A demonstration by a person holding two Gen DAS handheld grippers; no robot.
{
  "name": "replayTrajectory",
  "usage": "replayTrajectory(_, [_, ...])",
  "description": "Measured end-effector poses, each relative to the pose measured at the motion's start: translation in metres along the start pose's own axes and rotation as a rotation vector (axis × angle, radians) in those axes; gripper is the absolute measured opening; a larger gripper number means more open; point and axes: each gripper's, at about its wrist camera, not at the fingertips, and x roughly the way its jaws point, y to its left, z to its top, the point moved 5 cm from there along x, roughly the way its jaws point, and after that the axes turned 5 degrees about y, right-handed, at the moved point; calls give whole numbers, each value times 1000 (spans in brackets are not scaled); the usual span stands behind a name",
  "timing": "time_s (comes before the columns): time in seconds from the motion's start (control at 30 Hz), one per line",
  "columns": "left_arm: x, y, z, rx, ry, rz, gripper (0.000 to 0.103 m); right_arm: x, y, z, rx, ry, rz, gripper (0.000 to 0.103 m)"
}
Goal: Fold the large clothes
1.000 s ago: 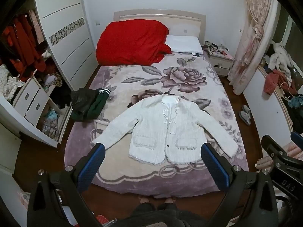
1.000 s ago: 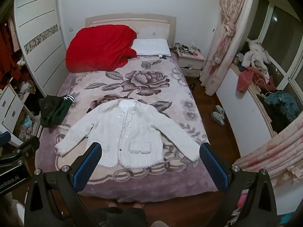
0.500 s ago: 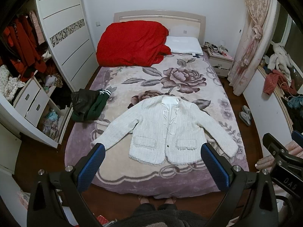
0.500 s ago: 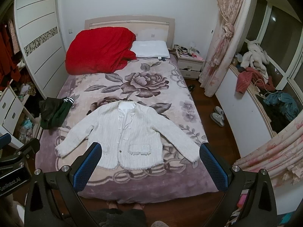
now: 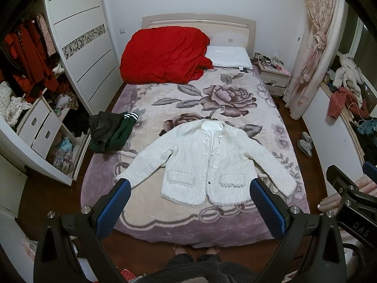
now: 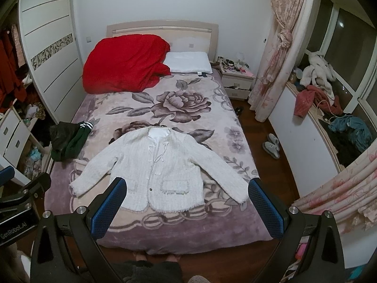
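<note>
A white knitted jacket [image 5: 207, 162] [image 6: 162, 167] lies flat and face up on the bed [image 5: 165, 217], sleeves spread out to both sides, hem toward me. My left gripper [image 5: 189, 189] hangs open high above the foot of the bed, blue pads wide apart, nothing between them. My right gripper [image 6: 187, 188] is open too, at about the same height, well clear of the jacket. In the left wrist view, part of the right gripper's body [image 5: 351, 202] shows at the right edge.
A red quilt [image 5: 162, 54] and white pillow [image 5: 228, 56] lie at the headboard. A dark green and black garment pile [image 5: 110, 132] sits on the bed's left edge. Wardrobe and drawers [image 5: 40, 127] stand left; slippers [image 6: 272, 146], a nightstand [image 6: 238, 80] and a cluttered ledge right.
Both grippers have drifted slightly back and up, so the bed and jacket sit a little lower in view. The jacket has not moved and both grippers stayed open.
</note>
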Motion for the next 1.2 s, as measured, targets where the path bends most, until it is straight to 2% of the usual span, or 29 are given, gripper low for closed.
replayTrajectory(1.2, [-4,3,2,2,-6,0,103,-2,5,3,-1,2,5,103])
